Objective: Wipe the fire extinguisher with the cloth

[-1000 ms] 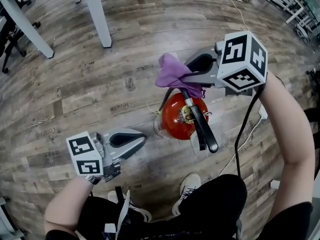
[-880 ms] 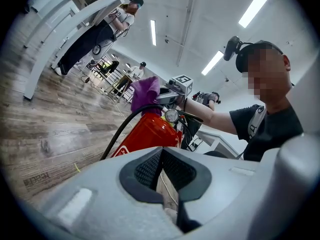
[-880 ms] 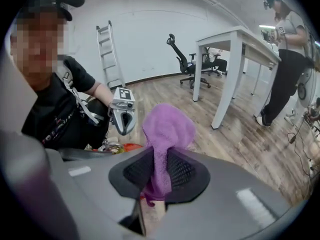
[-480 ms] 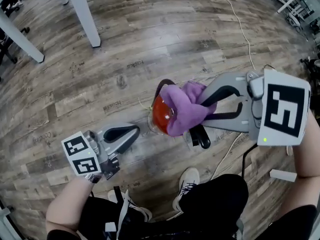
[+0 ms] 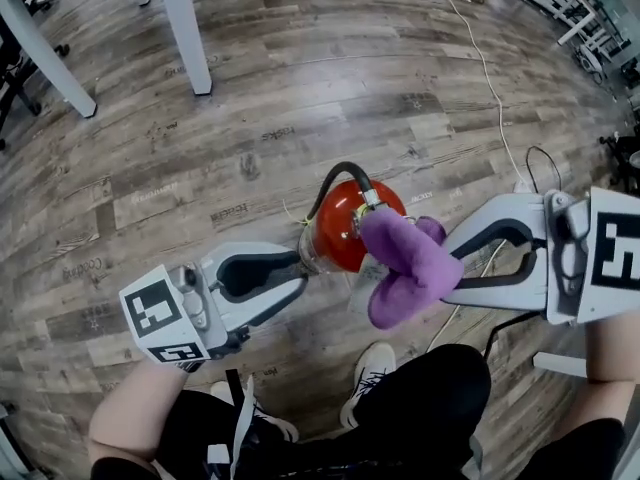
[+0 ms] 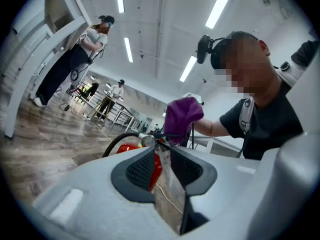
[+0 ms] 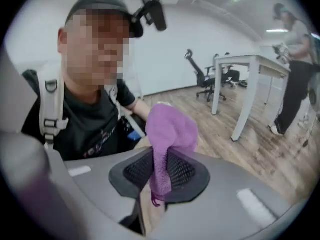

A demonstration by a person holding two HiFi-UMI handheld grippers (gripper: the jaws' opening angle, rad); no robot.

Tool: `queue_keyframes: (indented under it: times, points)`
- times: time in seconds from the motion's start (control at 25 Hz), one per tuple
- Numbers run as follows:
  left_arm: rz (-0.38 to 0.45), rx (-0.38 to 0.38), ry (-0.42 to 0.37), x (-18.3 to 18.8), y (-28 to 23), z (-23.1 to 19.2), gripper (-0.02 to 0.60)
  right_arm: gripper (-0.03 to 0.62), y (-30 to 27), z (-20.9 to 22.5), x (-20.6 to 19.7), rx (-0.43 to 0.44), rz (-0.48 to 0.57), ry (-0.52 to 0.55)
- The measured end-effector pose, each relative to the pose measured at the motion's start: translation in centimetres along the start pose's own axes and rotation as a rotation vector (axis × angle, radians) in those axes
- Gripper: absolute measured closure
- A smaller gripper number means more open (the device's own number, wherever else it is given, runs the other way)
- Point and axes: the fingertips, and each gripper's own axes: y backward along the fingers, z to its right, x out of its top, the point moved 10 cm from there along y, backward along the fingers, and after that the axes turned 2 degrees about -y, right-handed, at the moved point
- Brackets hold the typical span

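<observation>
Floor (image 5: 300,88): wood planks; everything below stood on or over it.
Extinguisher (image 5: 338,230): red, on the floor just ahead of your shoes, between your two grippers.
Right gripper (image 5: 455,268): you had it clamped on the cloth, a fold pinched between the pads.
Left gripper (image 5: 298,273): its tips were at the extinguisher's side; the jaws were opening, a narrow gap between the pads, which pressed on nothing I could see.
Cloth (image 5: 405,263): purple, bunched, hanging over the extinguisher's near side by the valve.
Hose (image 5: 335,178): black, arching from the valve toward the far side.
Risk, tipping: with your left jaws letting go, a sideways wipe would likely rock or topple the extinguisher.
Risk, snagging: the loose bunch could catch on the valve or hose and pull out of your right jaws.
Axis: long axis upright, base on the floor, valve end pointing up at you.
</observation>
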Motion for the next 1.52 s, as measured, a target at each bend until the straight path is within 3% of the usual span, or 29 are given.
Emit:
queue_keyframes:
  times: [0.16, 0.28, 0.4, 0.56, 0.76, 0.8, 0.88, 0.92, 1.08, 1.16, 1.24, 1.4, 1.52]
  points:
    - [0.150, -0.022, -0.063, 2.8, -0.9, 1.0, 0.385, 0.525, -1.1, 2.4, -0.1, 0.002, 0.319, -0.178]
    - [0.202, -0.020, -0.078, 4.7, -2.0, 1.3, 0.243, 0.525, -1.4, 3.1, 0.0, 0.030, 0.469, -0.210]
    - [0.227, -0.082, 0.004, 5.6, -3.7, 1.4, 0.152, 0.525, -1.4, 2.8, 0.8, 0.081, 0.535, -0.216]
    - [0.285, -0.087, 0.047, 7.4, -5.8, 1.6, 0.152, 0.525, -1.5, 2.6, 1.2, 0.096, 0.497, -0.190]
    - [0.236, -0.096, 0.068, 7.8, -7.3, 1.1, 0.170, 0.522, -1.9, 2.8, 1.0, 0.076, 0.463, -0.194]
    - [0.233, -0.116, 0.077, 7.8, -7.4, 1.1, 0.226, 0.520, -1.9, 2.9, 0.9, 0.071, 0.462, -0.199]
    - [0.236, -0.155, 0.096, 7.9, -7.4, 1.3, 0.427, 0.516, -1.9, 3.0, 0.5, 0.053, 0.473, -0.209]
    - [0.236, -0.164, 0.093, 7.9, -7.3, 1.3, 0.498, 0.513, -1.9, 3.1, 0.3, 0.043, 0.481, -0.204]
    - [0.267, -0.142, 0.054, 9.1, -5.9, 0.8, 0.514, 0.493, -1.3, 3.2, 0.2, 0.008, 0.519, -0.180]
    - [0.300, -0.095, 0.061, 10.1, -4.4, -0.2, 0.515, 0.501, 0.5, 3.9, -0.7, -0.066, 0.570, -0.178]
    - [0.243, 0.012, -0.003, 10.9, -2.7, -1.3, 0.515, 0.589, 2.8, 5.1, -2.5, -0.165, 0.675, -0.256]
    - [-0.081, 0.289, -0.231, 9.2, -0.9, -2.9, 0.515, 0.589, 5.4, 6.2, -6.8, -0.353, 0.873, -0.404]
    - [-0.217, 0.300, -0.201, 5.2, -2.2, -3.3, 0.515, 0.589, 5.5, 5.5, -9.3, -0.423, 0.961, -0.453]
